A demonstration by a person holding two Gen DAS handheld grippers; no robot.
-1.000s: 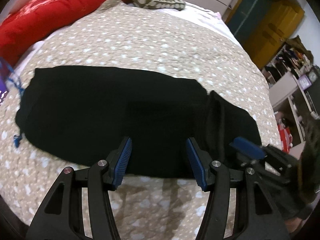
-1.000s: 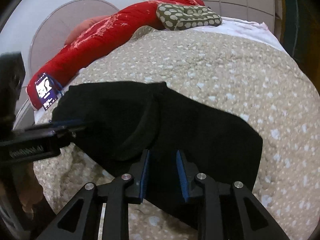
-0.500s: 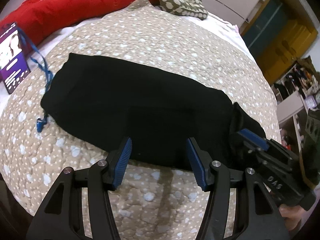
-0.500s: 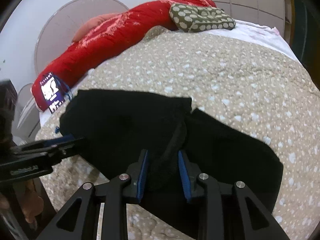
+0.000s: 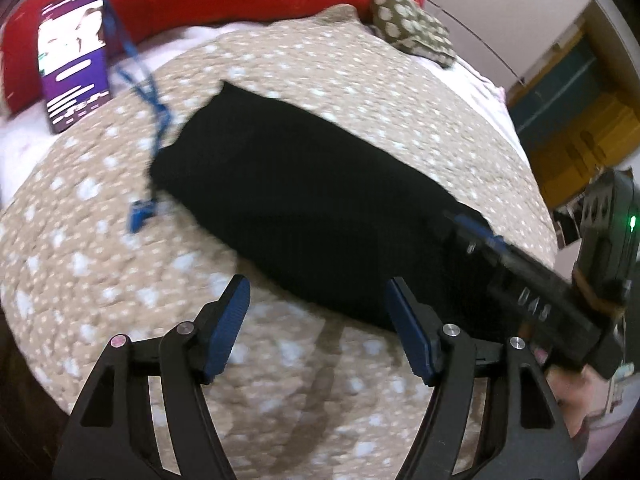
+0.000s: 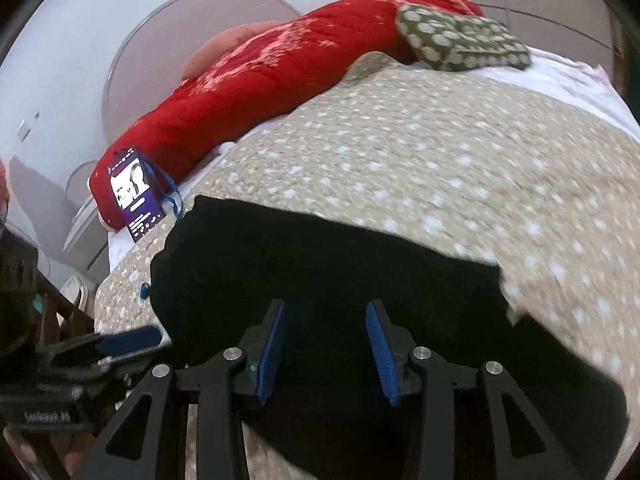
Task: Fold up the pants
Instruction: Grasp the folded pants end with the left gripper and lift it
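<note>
Black pants [image 5: 304, 200] are laid flat in a long strip on the bed cover [image 5: 340, 88]. They are soft and dark, and no folds or seams can be made out. One end is squared off near a blue cord [image 5: 154, 108], and the other end is reached by the right tongs [image 5: 486, 236].

The left tongs [image 5: 316, 328] are held low over the near edge of the pants. Their jaws are spread wide and nothing is held between them. Bare cover is seen under the left pad, and the pants' edge is seen by the right pad. The pads are blue and ribbed, and the arms are black with small silver bolts.

The right tongs [image 6: 326, 344] are held just over the pants, pointing far across the bed. Their jaws are parted and nothing is gripped; only black cloth is seen between the pads. In the left view their tip is seen over the right end of the pants, though it is blurred.

Tan cloth with small white spots is used for the cover, and it looks bumpy and quilted. A red blanket [image 6: 256, 80] is bunched along the far left side. A green pillow [image 6: 460, 40] with pale dots is set at the far end. A purple card [image 5: 74, 56] on the blue cord is propped against the blanket.
</note>
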